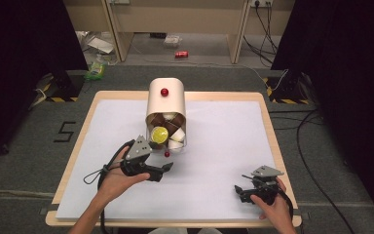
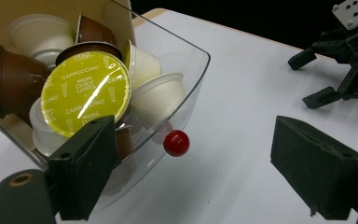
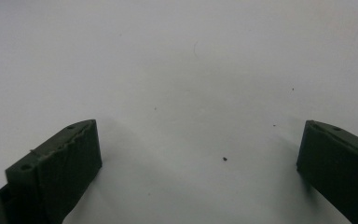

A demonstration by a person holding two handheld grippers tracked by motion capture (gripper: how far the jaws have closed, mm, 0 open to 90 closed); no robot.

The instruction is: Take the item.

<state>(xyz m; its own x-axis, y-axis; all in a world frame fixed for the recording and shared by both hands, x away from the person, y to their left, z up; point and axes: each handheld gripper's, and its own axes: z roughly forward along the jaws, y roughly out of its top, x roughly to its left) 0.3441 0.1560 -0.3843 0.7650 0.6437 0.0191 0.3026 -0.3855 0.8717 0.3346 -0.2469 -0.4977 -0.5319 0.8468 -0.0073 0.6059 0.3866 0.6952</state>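
Claws sit nearest the person, one in each hand, on the near part of the desk (image 1: pixel 224 126), which is covered by a white sheet. The right claw (image 1: pixel 239 191) rests low at the near right corner, its jaws standing wide apart with nothing between them; in the right gripper view they frame bare white surface. The left claw (image 1: pixel 167 168) is held just above the sheet left of centre, pointing towards the middle of the desk, its jaws likewise parted and gripping nothing. In the left gripper view, its left jaw stands in front of the clear drawer's wall without clearly touching it.

Just beyond the left claw lies the small red knob (image 2: pixel 176 143) on the clear drawer (image 2: pixel 186 88) of a capsule dispenser (image 1: pixel 165 100), a cream, round-topped box standing at the middle of the desk. The drawer is pulled out towards the person and holds coffee capsules: a yellow-green cappuccino capsule (image 2: pixel 92 91) facing outward, with brown and white ones around it. A second red knob (image 1: pixel 164 91) sits on the dispenser's top.

Beyond the desk, a red can (image 1: pixel 181 54) lies on the floor.
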